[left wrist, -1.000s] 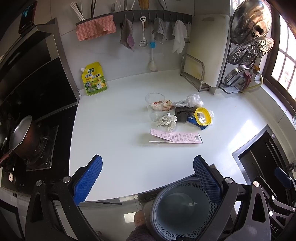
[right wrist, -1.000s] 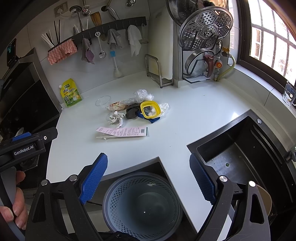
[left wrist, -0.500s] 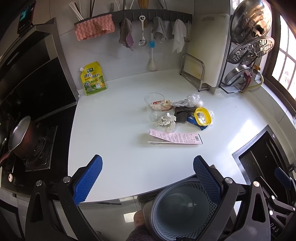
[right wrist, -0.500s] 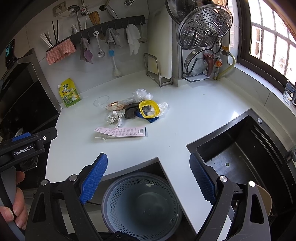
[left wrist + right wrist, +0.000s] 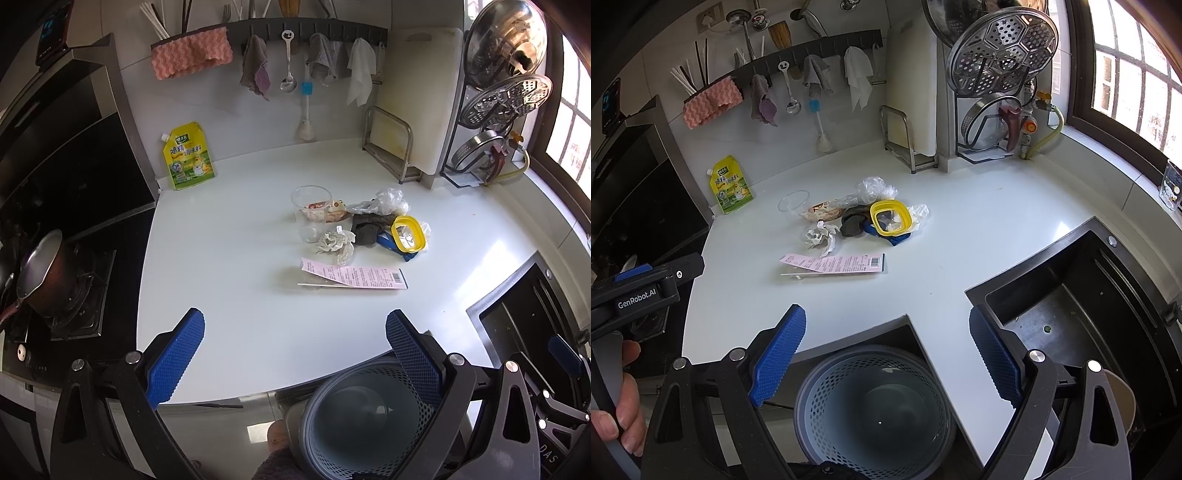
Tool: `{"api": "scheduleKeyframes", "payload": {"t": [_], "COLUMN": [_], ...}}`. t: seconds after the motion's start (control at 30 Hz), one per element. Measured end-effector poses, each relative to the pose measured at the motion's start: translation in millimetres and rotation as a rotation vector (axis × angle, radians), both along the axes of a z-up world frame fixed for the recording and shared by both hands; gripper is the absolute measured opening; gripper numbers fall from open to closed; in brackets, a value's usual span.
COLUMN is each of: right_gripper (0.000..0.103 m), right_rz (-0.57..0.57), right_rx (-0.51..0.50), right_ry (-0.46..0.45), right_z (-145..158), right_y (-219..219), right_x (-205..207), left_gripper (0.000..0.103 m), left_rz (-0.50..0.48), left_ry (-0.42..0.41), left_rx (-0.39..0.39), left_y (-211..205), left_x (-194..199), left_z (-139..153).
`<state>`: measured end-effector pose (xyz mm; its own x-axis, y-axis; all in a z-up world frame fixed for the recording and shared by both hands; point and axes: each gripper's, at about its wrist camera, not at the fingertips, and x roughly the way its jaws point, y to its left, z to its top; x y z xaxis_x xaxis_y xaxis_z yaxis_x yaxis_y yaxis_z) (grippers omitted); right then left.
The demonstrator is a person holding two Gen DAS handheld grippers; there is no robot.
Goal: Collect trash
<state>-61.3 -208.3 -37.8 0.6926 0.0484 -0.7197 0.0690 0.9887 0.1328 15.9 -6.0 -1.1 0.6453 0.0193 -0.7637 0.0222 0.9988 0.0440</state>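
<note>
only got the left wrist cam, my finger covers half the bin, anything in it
Observer: No. The right wrist view shows the whole grey mesh bin, and it looks empty.
Operator: right gripper holding anything
Observer: No. The right gripper is open with nothing between its fingers.
Operator: whats in the sink
Observer: The sink holds only a few small specks on its floor near the drain.

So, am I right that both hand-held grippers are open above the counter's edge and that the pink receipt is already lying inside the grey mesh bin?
Not quite: the pink receipt lies on the white counter, near the trash pile, not inside the grey mesh bin; the right wrist view shows it. The rest holds: the left hand-held gripper and right hand-held gripper are both open.
</note>
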Motion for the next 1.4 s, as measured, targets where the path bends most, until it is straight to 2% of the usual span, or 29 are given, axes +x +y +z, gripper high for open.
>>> {"api": "scheduleKeyframes", "payload": {"t": [0.87,1.17,1.4], "right_gripper": [0.086,0.086,0.086], "right_rz": [0.006,0.002,-0.002], "right_rx": [0.020,0.031,0.038], "right_ry": [0.002,0.028,0.056], "right_z": [-5,-17,-36], "right_y": [1,3,1], "right_x": [5,23,52], "left_gripper": [0.097,0.097,0.097], "left_rz": [0.013,0.010,-0.001], "left_ry": [0.014,0.052,0.087], "left_rx": [0.012,0.024,0.047], "left_y": [10,14,20], "left_x": [1,22,52], "left_z": [-5,-20,-45]}}
